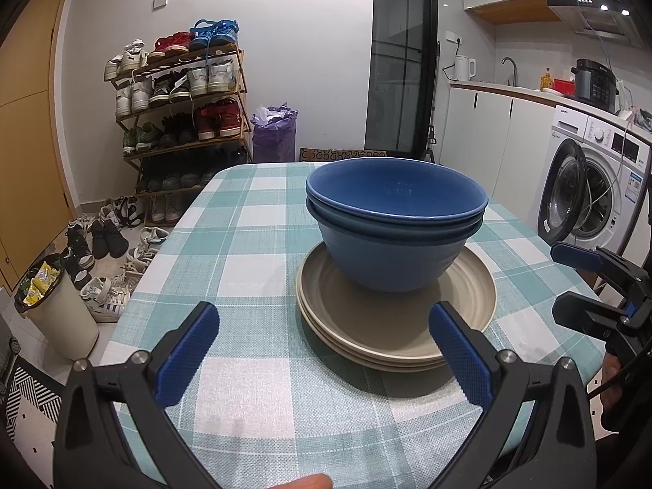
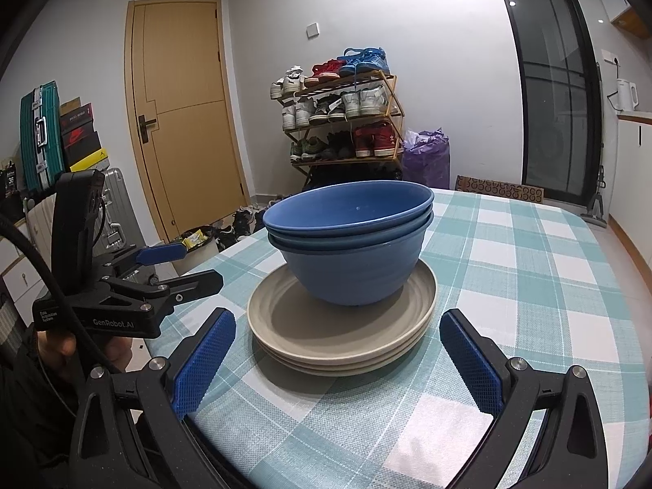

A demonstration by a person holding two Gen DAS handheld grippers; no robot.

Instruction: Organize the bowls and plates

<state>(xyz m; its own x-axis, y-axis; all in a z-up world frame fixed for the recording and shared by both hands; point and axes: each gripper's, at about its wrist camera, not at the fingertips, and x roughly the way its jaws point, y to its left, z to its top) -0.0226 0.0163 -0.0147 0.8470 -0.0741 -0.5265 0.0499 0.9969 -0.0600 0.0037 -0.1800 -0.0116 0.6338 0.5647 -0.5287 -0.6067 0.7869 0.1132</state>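
Two nested blue bowls (image 1: 397, 220) sit on a stack of beige plates (image 1: 401, 322) on the checked tablecloth (image 1: 252, 244). My left gripper (image 1: 324, 346) is open and empty, just in front of the plates and a little left of them. In the right wrist view the bowls (image 2: 350, 236) and plates (image 2: 342, 326) stand straight ahead. My right gripper (image 2: 338, 358) is open and empty, its pads on either side of the near plate rim without touching. The left gripper also shows in the right wrist view (image 2: 179, 265), open.
A shoe rack (image 1: 179, 110) and loose shoes stand beyond the table's far left. A bin (image 1: 57, 309) stands by the left table edge. A washing machine (image 1: 587, 187) and counter are to the right. A door (image 2: 183, 114) and suitcases are at the left.
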